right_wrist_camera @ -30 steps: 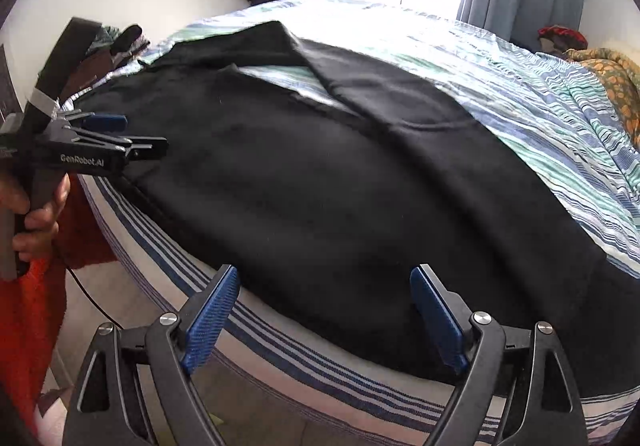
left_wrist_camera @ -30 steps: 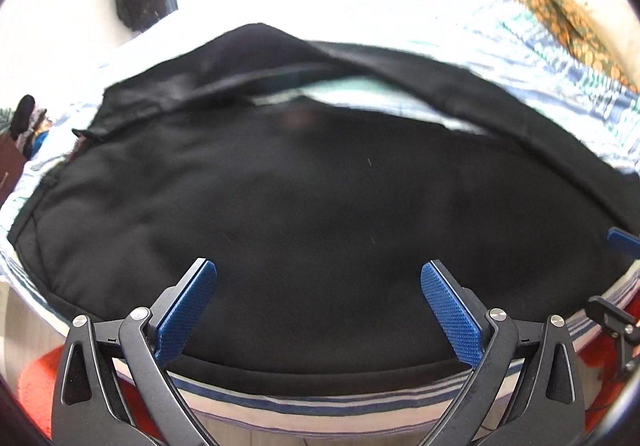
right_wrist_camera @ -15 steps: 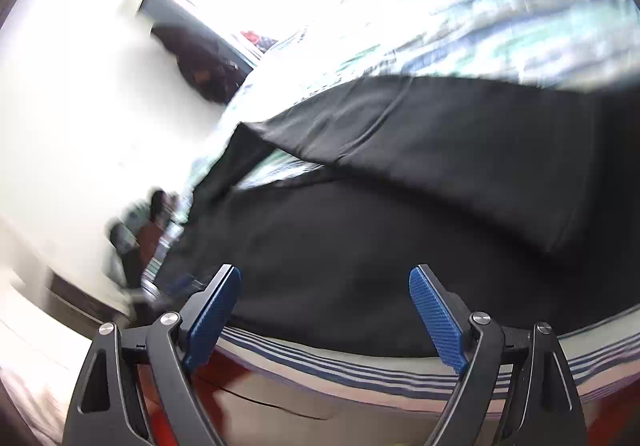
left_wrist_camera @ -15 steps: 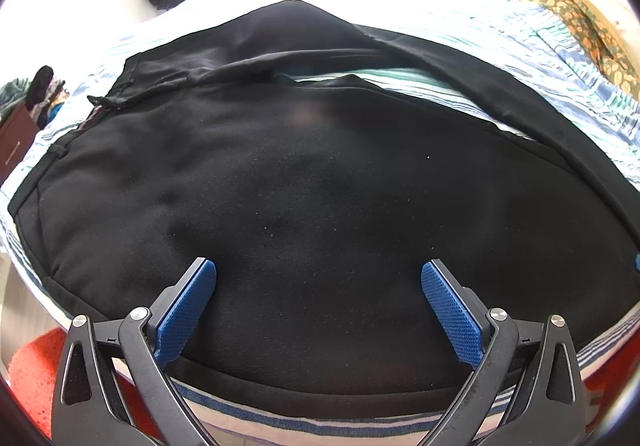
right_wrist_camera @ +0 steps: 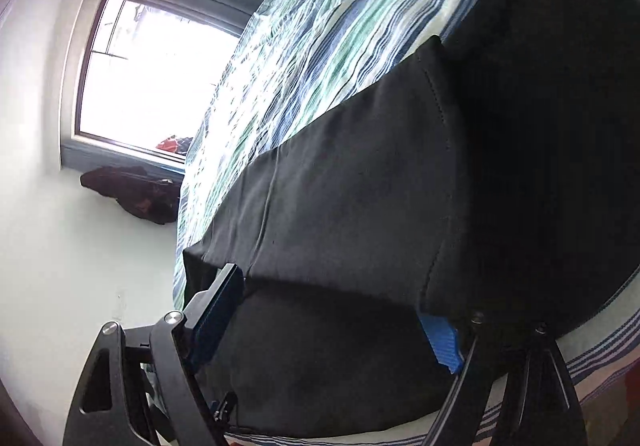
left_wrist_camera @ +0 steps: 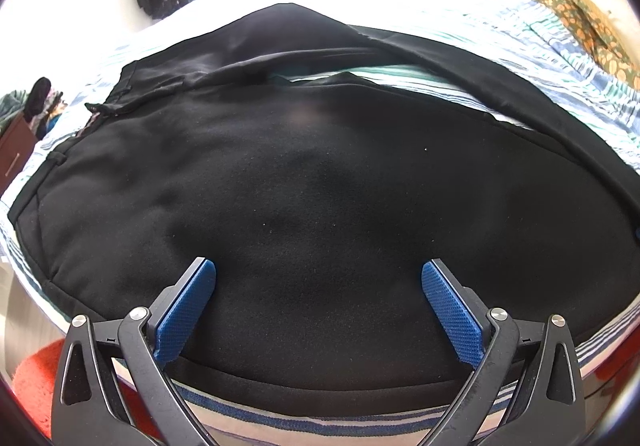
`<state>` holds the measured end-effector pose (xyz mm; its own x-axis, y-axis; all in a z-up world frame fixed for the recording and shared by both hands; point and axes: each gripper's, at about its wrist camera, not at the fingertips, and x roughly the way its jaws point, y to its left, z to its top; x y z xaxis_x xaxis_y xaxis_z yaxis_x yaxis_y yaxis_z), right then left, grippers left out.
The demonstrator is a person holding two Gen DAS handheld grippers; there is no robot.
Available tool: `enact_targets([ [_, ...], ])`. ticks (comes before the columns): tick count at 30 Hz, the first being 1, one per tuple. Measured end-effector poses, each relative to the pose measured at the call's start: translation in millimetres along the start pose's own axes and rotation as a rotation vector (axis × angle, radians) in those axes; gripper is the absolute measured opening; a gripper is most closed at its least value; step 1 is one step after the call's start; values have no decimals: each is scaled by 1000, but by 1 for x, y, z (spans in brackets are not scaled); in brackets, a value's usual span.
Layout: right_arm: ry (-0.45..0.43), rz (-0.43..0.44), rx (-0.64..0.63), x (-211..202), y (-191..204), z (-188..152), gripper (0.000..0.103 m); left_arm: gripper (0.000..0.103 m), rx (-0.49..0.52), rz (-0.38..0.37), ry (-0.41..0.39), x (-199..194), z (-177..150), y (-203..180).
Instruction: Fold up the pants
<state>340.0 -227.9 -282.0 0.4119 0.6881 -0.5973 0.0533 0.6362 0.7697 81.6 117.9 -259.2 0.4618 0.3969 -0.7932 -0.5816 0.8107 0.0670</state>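
Left claw (left_wrist_camera: 318, 306) wide open, empty, over pants (left_wrist_camera: 320, 185) on bed (left_wrist_camera: 540, 45). Right claw (right_wrist_camera: 328, 322) open, straddling leg hem (right_wrist_camera: 340, 205) to grab it for folding.

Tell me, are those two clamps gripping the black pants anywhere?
Neither has closed on the pants. The left gripper hovers open above them; the right gripper stands open with a trouser leg's hem between its fingers, not clamped.

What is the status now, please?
Left gripper open above black pants. Right gripper rolled sideways, jaws open around a pant leg. Nothing blocking on bed.
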Motion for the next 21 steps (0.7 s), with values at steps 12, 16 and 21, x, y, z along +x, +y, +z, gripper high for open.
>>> enact_targets([
  [12,-18,72,88,-10,-20,2,80,103,-1,-1,-4,0,0,-2],
  [16,-67,39,262,-15,-38,2,58,103,3,4,-10,0,0,-1],
  [21,-56,-114,80,-20,-26,16,13,102,15,-31,66,-2,14,2],
])
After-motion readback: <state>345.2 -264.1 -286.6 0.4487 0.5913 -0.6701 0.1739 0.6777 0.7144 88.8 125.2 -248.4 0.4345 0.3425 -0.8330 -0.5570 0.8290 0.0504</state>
